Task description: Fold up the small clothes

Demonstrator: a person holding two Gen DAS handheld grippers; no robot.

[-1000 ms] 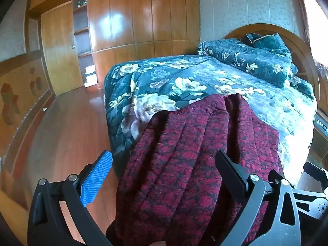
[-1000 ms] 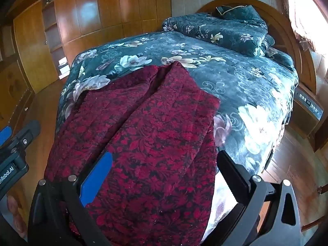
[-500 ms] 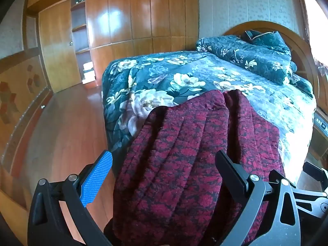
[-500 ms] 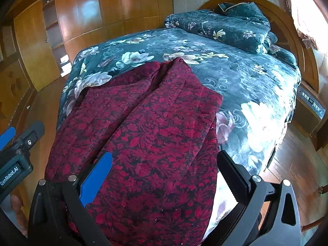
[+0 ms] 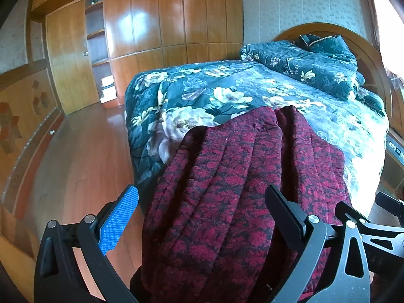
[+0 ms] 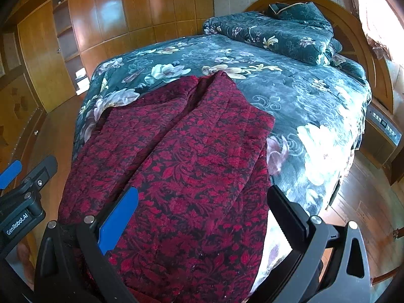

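Note:
A dark red quilted garment with a black floral pattern (image 5: 227,189) (image 6: 181,156) lies on the near end of the bed and hangs over its foot edge. My left gripper (image 5: 202,214) stands open over the garment's left part, with cloth showing between its fingers but not clamped. My right gripper (image 6: 204,214) is open as well, above the garment's lower right part. The left gripper's body (image 6: 22,202) shows at the left edge of the right wrist view. The garment's bottom hem is hidden below both views.
The bed carries a dark green floral cover (image 5: 227,93) (image 6: 315,96), with a folded green quilt (image 5: 303,60) by the curved wooden headboard (image 6: 353,32). Wooden wardrobe panels (image 5: 164,12) line the far wall. Polished wood floor (image 5: 75,156) runs left of the bed; a control panel (image 6: 381,123) sits right.
Both grippers have risen and drawn back slightly, so more of the bed shows beyond the garment. The garment lies as before and both grippers stay open.

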